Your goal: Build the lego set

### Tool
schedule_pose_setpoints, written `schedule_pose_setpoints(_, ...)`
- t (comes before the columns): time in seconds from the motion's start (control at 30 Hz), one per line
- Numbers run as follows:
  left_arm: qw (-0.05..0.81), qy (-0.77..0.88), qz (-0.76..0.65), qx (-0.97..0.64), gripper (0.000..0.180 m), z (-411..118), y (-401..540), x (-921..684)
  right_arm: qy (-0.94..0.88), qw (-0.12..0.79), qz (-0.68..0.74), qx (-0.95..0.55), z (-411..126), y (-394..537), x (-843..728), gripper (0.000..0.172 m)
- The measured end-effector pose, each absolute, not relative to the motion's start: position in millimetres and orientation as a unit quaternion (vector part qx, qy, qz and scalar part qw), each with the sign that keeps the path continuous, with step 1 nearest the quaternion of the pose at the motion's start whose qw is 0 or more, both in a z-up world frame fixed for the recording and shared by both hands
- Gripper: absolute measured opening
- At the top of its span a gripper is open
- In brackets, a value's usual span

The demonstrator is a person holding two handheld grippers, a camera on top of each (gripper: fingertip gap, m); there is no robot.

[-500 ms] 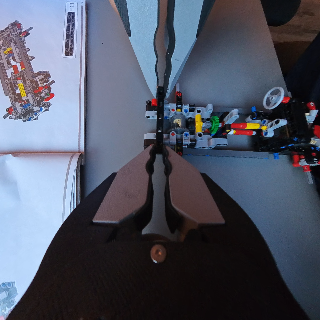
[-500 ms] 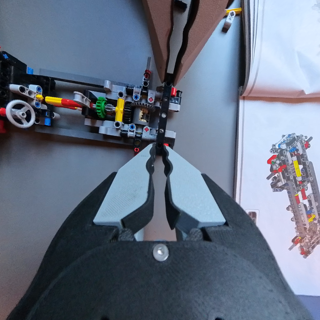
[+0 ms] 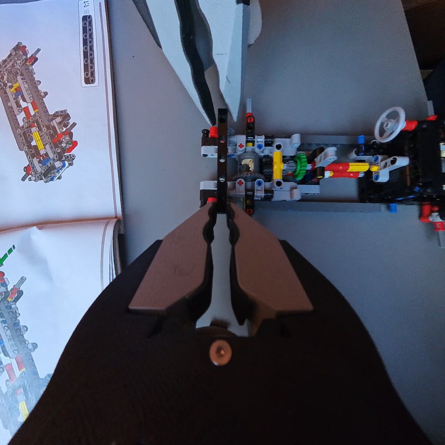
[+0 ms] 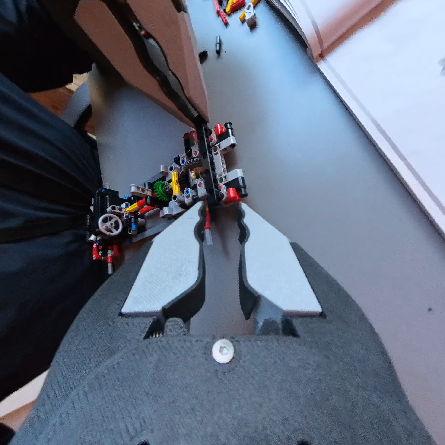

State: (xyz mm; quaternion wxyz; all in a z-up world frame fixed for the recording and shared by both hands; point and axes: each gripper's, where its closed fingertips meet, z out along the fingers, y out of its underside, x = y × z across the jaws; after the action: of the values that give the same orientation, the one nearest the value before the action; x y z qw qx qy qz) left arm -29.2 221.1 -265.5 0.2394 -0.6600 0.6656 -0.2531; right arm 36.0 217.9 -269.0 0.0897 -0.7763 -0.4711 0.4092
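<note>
A long black beam with a row of round holes lies crosswise over the end of a brick-built chassis on the grey table. The chassis is grey and black, with a green gear, a yellow connector, red and yellow axles and a white steering wheel at its far end.

The left gripper, with brown fingers, is clamped on the near end of the beam, both pads pressed to its sides. The right gripper, with light grey fingers, stands spread, its pads clear of the beam; a red and grey axle juts between them, touching neither.

Only the left wrist view shows the open instruction booklet with its drawings. Only the right wrist view shows loose pieces scattered farther along the table and a person's dark clothing beside the chassis
</note>
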Motion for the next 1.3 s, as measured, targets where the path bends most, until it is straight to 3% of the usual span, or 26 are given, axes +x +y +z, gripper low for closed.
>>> schedule_pose_setpoints(0.13, 0.243, 0.668, -0.249, -0.658, 0.006, -266, 221, -29, -0.375, 0.025, 0.477, -0.795, -273, 212, 33, 0.039)
schedule_pose_setpoints(0.2, 0.245, 0.67, -0.246, -0.657, 0.006, -266, 221, -29, -0.329, -0.003, 0.525, -0.785, -272, 208, 29, 0.036)
schedule_pose_setpoints(0.53, 0.261, 0.661, -0.247, -0.658, 0.006, -266, 222, -32, -0.241, 0.004, 0.58, -0.778, -265, 218, 20, 0.039)
schedule_pose_setpoints(0.7, 0.263, 0.646, -0.252, -0.671, 0.006, -266, 223, -33, -0.222, 0.01, 0.568, -0.792, -269, 225, 18, 0.031)
schedule_pose_setpoints(0.83, 0.261, 0.621, -0.272, -0.687, 0.005, -265, 223, -33, -0.212, 0.004, 0.587, -0.781, -264, 226, 18, 0.042)
schedule_pose_setpoints(0.9, 0.258, 0.609, -0.282, -0.695, 0.006, -265, 224, -32, -0.228, 0.025, 0.564, -0.793, -267, 231, 26, 0.043)
schedule_pose_setpoints(1.03, 0.257, 0.596, -0.292, -0.702, 0.006, -264, 225, -30, -0.333, 0.157, 0.464, -0.806, -255, 246, 44, 0.041)
schedule_pose_setpoints(1.13, 0.254, 0.588, -0.303, -0.706, 0.006, -263, 225, -29, -0.441, 0.244, 0.396, -0.768, -239, 246, 36, 0.029)
schedule_pose_setpoints(1.3, 0.247, 0.578, -0.314, -0.711, 0.006, -263, 226, -28, -0.572, 0.271, 0.307, -0.711, -253, 240, 17, 0.014)
